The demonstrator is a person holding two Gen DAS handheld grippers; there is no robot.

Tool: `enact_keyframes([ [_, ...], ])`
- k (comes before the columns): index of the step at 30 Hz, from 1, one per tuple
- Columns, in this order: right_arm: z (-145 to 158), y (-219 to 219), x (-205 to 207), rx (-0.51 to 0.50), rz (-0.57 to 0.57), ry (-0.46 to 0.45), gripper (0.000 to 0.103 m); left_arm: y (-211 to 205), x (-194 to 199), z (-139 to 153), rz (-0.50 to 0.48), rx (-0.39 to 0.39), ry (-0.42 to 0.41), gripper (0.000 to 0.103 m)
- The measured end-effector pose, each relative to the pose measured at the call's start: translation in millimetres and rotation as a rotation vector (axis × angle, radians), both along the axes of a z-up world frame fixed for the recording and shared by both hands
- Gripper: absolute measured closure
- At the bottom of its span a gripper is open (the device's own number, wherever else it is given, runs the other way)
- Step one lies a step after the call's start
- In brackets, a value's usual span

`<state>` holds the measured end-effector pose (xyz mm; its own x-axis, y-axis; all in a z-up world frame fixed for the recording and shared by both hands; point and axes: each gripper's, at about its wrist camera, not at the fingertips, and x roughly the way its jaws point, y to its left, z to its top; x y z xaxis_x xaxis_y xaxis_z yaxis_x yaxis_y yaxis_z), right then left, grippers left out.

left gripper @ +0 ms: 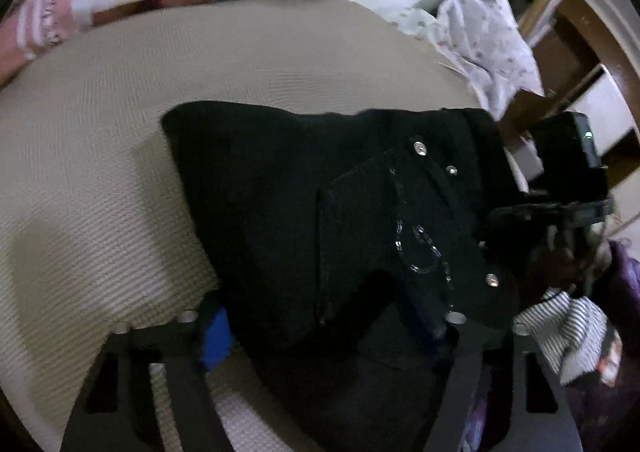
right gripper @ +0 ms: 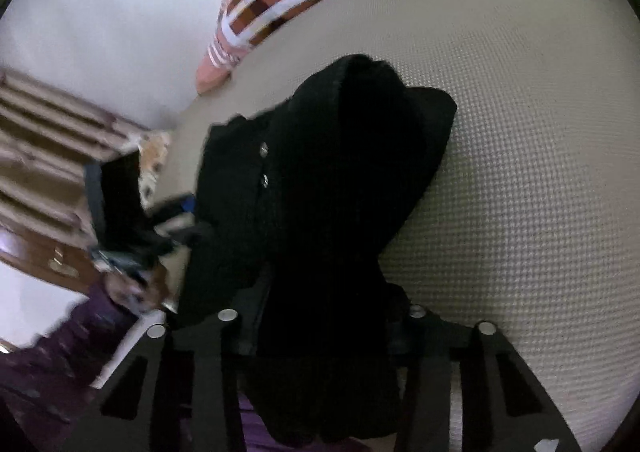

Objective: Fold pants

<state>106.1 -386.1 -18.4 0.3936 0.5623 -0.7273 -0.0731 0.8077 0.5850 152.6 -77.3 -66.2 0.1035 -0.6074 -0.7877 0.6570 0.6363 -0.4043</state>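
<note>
Left claw and right claw both pinching black pants; rivets plain in left view only.

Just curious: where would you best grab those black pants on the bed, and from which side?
By the thick edge nearest each camera, coming down from above: the black pants lie bunched on the beige bedcover, so the near edge sits between both sets of jaws.

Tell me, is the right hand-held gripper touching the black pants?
Touching. In the right wrist view the black pants bunch up between the fingers of the right hand-held gripper, with no gap visible on either side.
</note>
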Motion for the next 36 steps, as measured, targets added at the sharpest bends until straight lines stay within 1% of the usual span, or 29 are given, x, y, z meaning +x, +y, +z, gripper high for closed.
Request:
enact_keyframes([
  [1, 1.6, -1.3, -1.7, 0.030, -0.011, -0.007, 0.068, 4.7, 0.0, 1.5, 0.029, -0.017, 0.000, 0.056],
  [2, 3.3, -1.7, -3.6, 0.055, -0.014, -0.013, 0.069, 9.2, 0.4, 3.3, 0.051, -0.033, 0.001, 0.064],
  [3, 4.9, -1.6, -5.4, 0.071, -0.019, -0.018, 0.070, 12.2, 0.9, 4.0, 0.060, -0.043, 0.003, 0.067],
  [5, 6.8, -1.6, -8.1, 0.119, -0.039, -0.023, 0.071, 13.9, 0.2, 4.3, 0.068, -0.048, -0.001, 0.069],
  [8, 7.9, -1.3, -7.2, 0.139, -0.055, -0.025, 0.072, 19.3, -0.6, 5.2, 0.090, -0.071, 0.011, 0.074],
  [9, 9.2, -2.2, -8.3, 0.163, -0.066, -0.026, 0.072, 21.1, -0.5, 7.7, 0.095, -0.085, 0.011, 0.076],
  [11, 11.8, -3.0, -8.5, 0.189, -0.071, -0.030, 0.072, 21.7, -2.1, 13.3, 0.096, -0.100, -0.004, 0.079],
  [13, 14.6, 3.3, -7.4, 0.200, -0.066, -0.037, 0.072, 16.7, -2.6, 16.9, 0.096, -0.108, -0.007, 0.079],
  [16, 16.7, 15.2, -3.8, 0.209, -0.053, -0.042, 0.072, 23.3, 1.5, 19.1, 0.110, -0.106, -0.011, 0.079],
  [18, 16.0, 19.3, -2.0, 0.208, -0.052, -0.039, 0.073, 31.8, 5.0, 18.1, 0.126, -0.115, 0.003, 0.079],
  [20, 14.6, 21.0, -4.0, 0.206, -0.047, -0.036, 0.073, 35.3, 6.6, 15.0, 0.127, -0.101, 0.013, 0.079],
  [21, 13.6, 23.8, -4.7, 0.166, -0.036, -0.039, 0.073, 36.7, 9.1, 10.7, 0.128, -0.077, 0.022, 0.079],
  [22, 11.9, 25.6, -5.1, 0.127, -0.030, -0.033, 0.073, 37.9, 10.7, 7.3, 0.127, -0.076, 0.036, 0.077],
  [24, 7.2, 24.9, -5.5, 0.088, -0.027, -0.019, 0.073, 41.0, 16.0, 1.1, 0.135, -0.080, 0.070, 0.068],
  [25, 5.9, 24.3, -5.3, 0.049, -0.029, -0.015, 0.073, 42.6, 19.5, -2.3, 0.142, -0.077, 0.090, 0.061],
  [26, 4.3, 22.3, -5.0, 0.031, -0.030, -0.007, 0.072, 43.6, 24.2, -6.9, 0.141, -0.076, 0.121, 0.054],
  [28, 1.3, 18.9, -5.2, 0.013, -0.028, 0.008, 0.061, 42.9, 31.6, -17.7, 0.124, -0.071, 0.193, 0.048],
  [29, -0.2, 18.9, -3.7, -0.006, -0.030, 0.016, 0.057, 42.3, 33.7, -20.1, 0.110, -0.094, 0.215, 0.044],
  [30, -4.5, 19.1, -0.8, -0.008, -0.019, 0.030, 0.047, 40.7, 34.7, -19.7, 0.090, -0.114, 0.225, 0.041],
  [31, -7.6, 19.4, 1.5, 0.003, -0.012, 0.037, 0.045, 38.5, 35.3, -19.4, 0.076, -0.124, 0.231, 0.038],
  [33, -14.6, 17.8, 0.5, 0.035, -0.017, 0.044, 0.046, 32.0, 36.6, -19.2, 0.058, -0.124, 0.226, 0.037],
  [34, -17.6, 19.7, 2.7, 0.051, -0.014, 0.040, 0.056, 27.2, 35.6, -17.1, 0.045, -0.120, 0.204, 0.037],
  [35, -18.8, 22.4, 5.1, 0.053, -0.013, 0.037, 0.063, 23.2, 32.9, -14.6, 0.038, -0.114, 0.180, 0.037],
  [36, -19.9, 25.1, 6.6, 0.065, -0.010, 0.044, 0.067, 20.2, 29.1, -12.2, 0.030, -0.106, 0.152, 0.038],
])
